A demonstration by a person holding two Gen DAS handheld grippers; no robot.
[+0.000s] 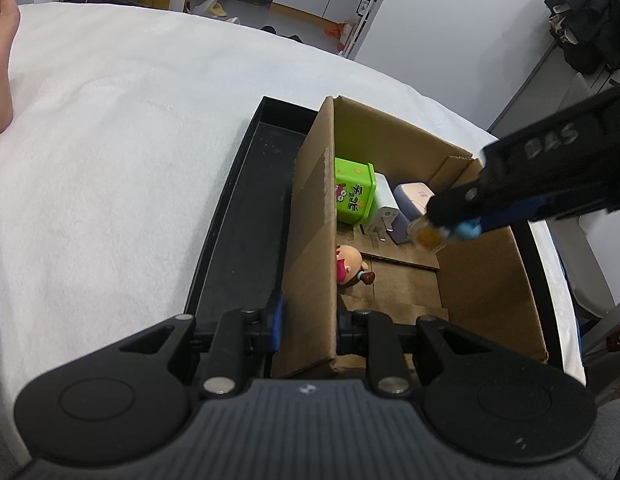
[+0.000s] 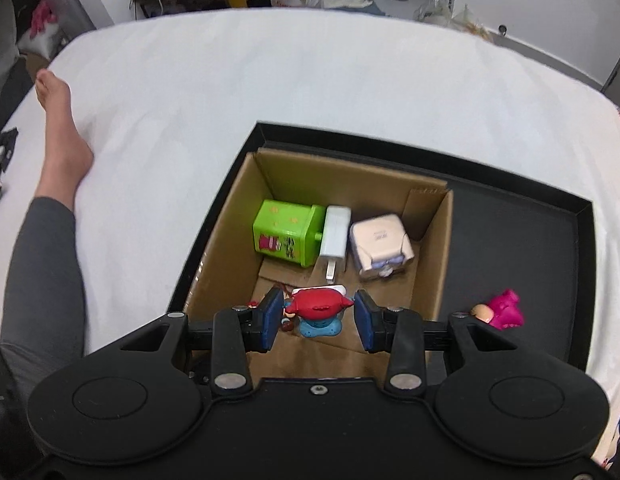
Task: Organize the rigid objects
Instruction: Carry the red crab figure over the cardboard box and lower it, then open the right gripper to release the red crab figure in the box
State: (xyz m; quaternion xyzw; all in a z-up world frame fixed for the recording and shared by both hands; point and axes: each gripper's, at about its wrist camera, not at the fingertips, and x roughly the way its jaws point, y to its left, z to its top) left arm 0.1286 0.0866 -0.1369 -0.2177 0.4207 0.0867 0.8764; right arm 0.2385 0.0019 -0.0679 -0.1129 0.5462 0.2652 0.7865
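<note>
A: Item 1, container?
B: Open brown cardboard box (image 2: 426,240), flaps up, standing in a shallow black rectangular tray (image 2: 522,240) on the white bedsheet (image 2: 310,80). Your left gripper (image 1: 308,326) straddles the near-left box wall: one blue pad outside it, the other finger inside, jaws closed on the wall.

A: Item 2, box contents?
B: Far end, three in a row, touching or nearly so. L to R in the right wrist view: lime-green plastic box w/ cartoon print (image 2: 288,232), lying on its side; white plug-in charger block (image 2: 335,232), prongs toward you; pale lilac rounded-square case (image 2: 380,246). Nearer, by the left wall, a small tan-faced cartoon figurine w/ pink mouth (image 1: 352,266) lies on the box floor.

A: Item 3, what's at your right gripper (image 2: 316,322)?
B: Small toy figure w/ red hat on a light-blue base (image 2: 318,314), between the blue pads (image 2: 270,322). Jaws apart, a gap each side, so neither pad touches it. It's inside the box, near end. Whether it's resting on the floor, can't tell. In the left wrist view your right gripper reaches in over the right wall, tip blurred.

A: Item 4, outside the box?
B: Magenta toy figure w/ a pale face (image 2: 502,310), lying on the tray just right of the box, apart from it.

A: Item 5, misc?
B: Bare foot (image 2: 60,120) and grey-sleeved leg on the sheet, far left, well apart from the tray.
</note>
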